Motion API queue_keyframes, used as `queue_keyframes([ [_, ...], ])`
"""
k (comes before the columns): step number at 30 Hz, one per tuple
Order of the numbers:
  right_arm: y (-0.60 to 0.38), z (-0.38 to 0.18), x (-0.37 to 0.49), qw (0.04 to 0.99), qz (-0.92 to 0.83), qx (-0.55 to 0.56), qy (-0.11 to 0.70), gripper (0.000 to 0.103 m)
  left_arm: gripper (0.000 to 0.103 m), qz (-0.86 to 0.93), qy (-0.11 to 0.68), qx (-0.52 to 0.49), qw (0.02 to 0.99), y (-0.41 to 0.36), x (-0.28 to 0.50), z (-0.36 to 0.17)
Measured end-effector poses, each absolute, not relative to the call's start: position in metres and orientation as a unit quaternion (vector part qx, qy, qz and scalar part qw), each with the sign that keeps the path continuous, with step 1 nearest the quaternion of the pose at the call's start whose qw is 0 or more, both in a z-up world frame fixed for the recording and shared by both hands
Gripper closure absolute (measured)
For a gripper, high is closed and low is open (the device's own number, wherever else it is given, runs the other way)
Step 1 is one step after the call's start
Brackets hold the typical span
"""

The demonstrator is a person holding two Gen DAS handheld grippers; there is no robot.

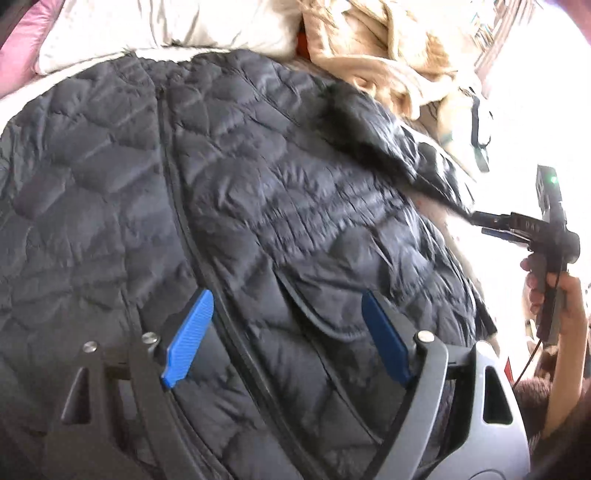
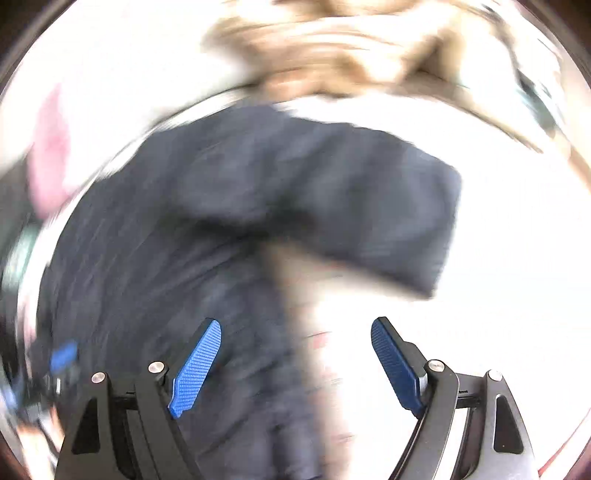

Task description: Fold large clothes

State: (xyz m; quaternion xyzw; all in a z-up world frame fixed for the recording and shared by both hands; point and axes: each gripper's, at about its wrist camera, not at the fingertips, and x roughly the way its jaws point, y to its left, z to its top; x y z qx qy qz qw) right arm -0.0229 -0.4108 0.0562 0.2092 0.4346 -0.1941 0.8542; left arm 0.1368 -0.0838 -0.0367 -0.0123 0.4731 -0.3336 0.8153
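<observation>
Carefully: with left gripper (image 1: 286, 299) and right gripper (image 2: 295, 325) both wide open and empty, could let puffy quilted jacket's sleeve (image 2: 351, 206) flop back.

A white pillow (image 1: 166, 26) lay beside a crumpled beige blanket (image 1: 388, 48), with a pink cushion (image 1: 18, 48) at the far edge.

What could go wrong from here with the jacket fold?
1. The right gripper has open fingers and its view is motion-blurred, so the sleeve is unheld and may flop unevenly.
2. The left gripper is open over the pocket flap; closing may pinch only that layer of the jacket.
</observation>
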Motion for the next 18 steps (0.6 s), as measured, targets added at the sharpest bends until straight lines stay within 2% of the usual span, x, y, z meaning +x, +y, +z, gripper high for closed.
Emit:
queue_keyframes([
  [7,-0.489,0.043,-0.015,0.839,-0.283,0.244,0.396,0.021,0.02,-0.324,0.483,-0.061,0.811,-0.091,0.155,-0.048],
  [8,-0.491,0.046,-0.007,0.846,-0.286,0.22,0.393,0.04,0.02,-0.324,0.484,-0.066,0.81,-0.092,0.157,-0.05],
  [9,-0.489,0.05,0.002,0.852,-0.276,0.207,0.394,0.073,0.02,-0.321,0.487,-0.068,0.81,-0.093,0.159,-0.052],
  [10,-0.491,0.054,0.007,0.855,-0.271,0.197,0.396,0.082,0.02,-0.317,0.49,-0.067,0.81,-0.094,0.161,-0.055],
  [12,-0.5,0.071,0.014,0.855,-0.304,0.153,0.391,0.089,0.02,-0.307,0.498,-0.058,0.809,-0.096,0.165,-0.064],
  [15,-0.511,0.099,0.02,0.848,-0.379,0.058,0.366,0.091,0.02,-0.295,0.511,-0.045,0.806,-0.098,0.168,-0.074],
  [18,-0.538,0.096,0.026,0.819,-0.431,0.002,0.378,0.091,0.02,-0.295,0.519,-0.037,0.801,-0.1,0.17,-0.08],
])
